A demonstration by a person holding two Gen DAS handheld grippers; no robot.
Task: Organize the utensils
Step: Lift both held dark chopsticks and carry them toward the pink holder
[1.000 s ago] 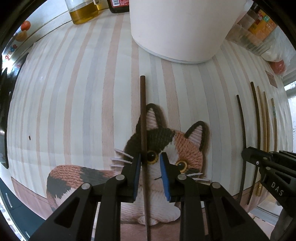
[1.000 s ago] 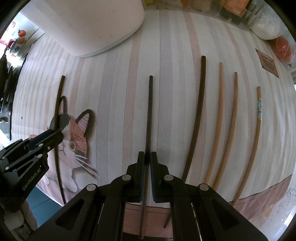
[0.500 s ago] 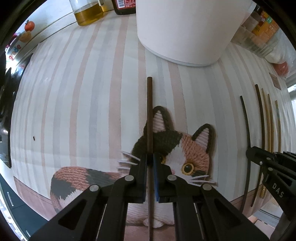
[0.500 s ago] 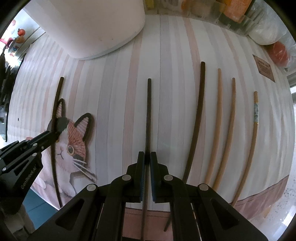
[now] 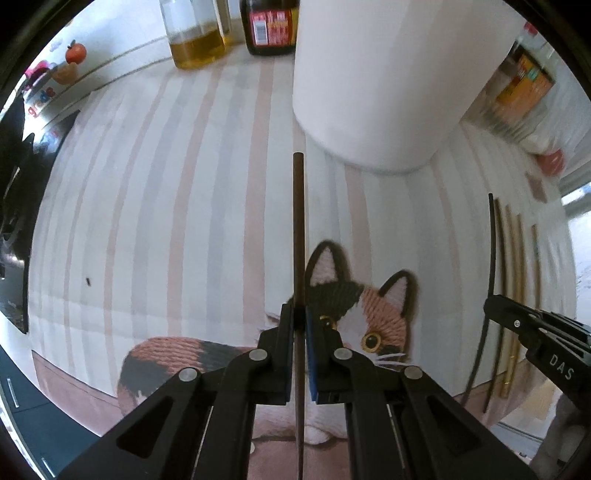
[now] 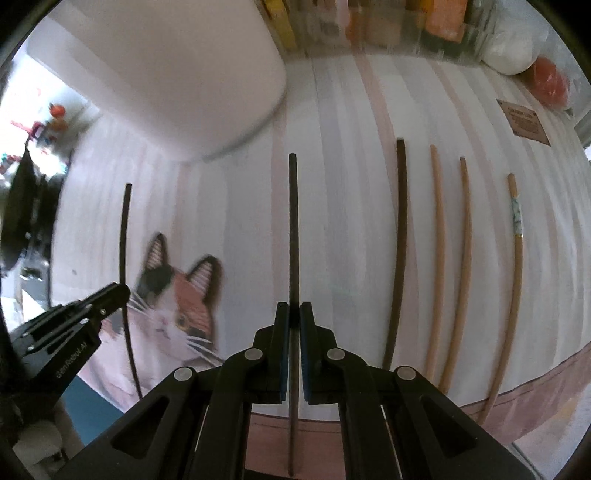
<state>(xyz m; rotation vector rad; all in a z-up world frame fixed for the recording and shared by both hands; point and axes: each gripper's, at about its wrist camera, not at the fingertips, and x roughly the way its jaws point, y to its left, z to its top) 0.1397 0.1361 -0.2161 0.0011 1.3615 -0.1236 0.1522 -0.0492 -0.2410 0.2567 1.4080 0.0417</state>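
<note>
Each gripper is clenched on one dark chopstick: the left gripper [image 5: 300, 325] grips a brown chopstick [image 5: 298, 229] over the cat-print mat [image 5: 384, 317], the right gripper [image 6: 294, 321] a black chopstick [image 6: 293, 229]. Four more chopsticks [image 6: 436, 258] lie side by side on the striped surface [image 6: 351, 221]. Sorting looks unfinished.

Your left gripper [image 5: 300, 321] hides the dark chopstick [image 5: 298, 229] where the pads meet; its near end runs off frame; white container [image 5: 388, 74] ahead is cut at top; jars [image 6: 369, 29] beyond your right gripper [image 6: 294, 317] blurred, labels unreadable.
</note>
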